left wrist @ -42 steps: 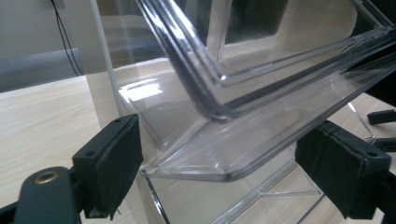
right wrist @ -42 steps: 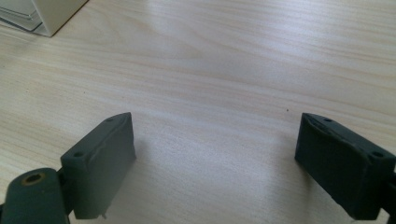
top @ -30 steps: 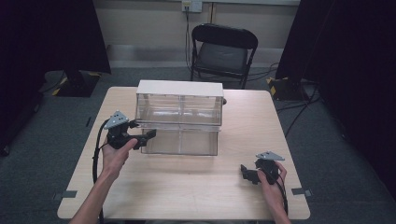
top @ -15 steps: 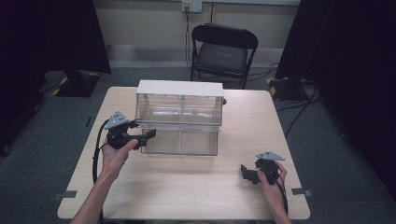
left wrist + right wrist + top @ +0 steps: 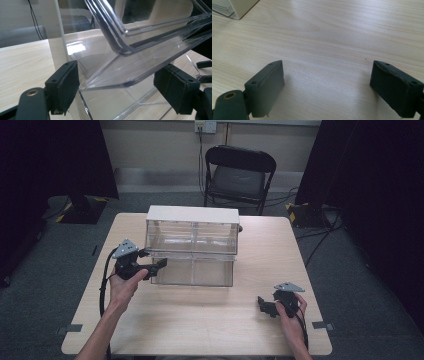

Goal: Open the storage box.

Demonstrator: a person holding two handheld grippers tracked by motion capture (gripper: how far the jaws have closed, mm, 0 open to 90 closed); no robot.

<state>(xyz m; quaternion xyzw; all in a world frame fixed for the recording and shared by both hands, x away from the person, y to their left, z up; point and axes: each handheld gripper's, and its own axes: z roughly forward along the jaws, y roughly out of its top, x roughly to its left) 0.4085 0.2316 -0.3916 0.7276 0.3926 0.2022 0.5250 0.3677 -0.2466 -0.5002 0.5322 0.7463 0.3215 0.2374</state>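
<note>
Your right hand-held gripper (image 5: 266,306) rests near right on the desk (image 5: 210,320), jaws wide apart, holding nothing. Your left hand-held gripper (image 5: 159,265) is at the left end of the clear drawer (image 5: 195,270), pulled out of the cabinet (image 5: 192,227) mid-desk; jaws have just been closing around its lip, contact unclear.

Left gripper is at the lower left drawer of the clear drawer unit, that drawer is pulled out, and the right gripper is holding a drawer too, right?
Not quite. The right gripper holds nothing: the right gripper view shows its jaws open over bare table. The rest stands: the high view shows the left gripper at the pulled-out lower left drawer of the drawer unit.
</note>
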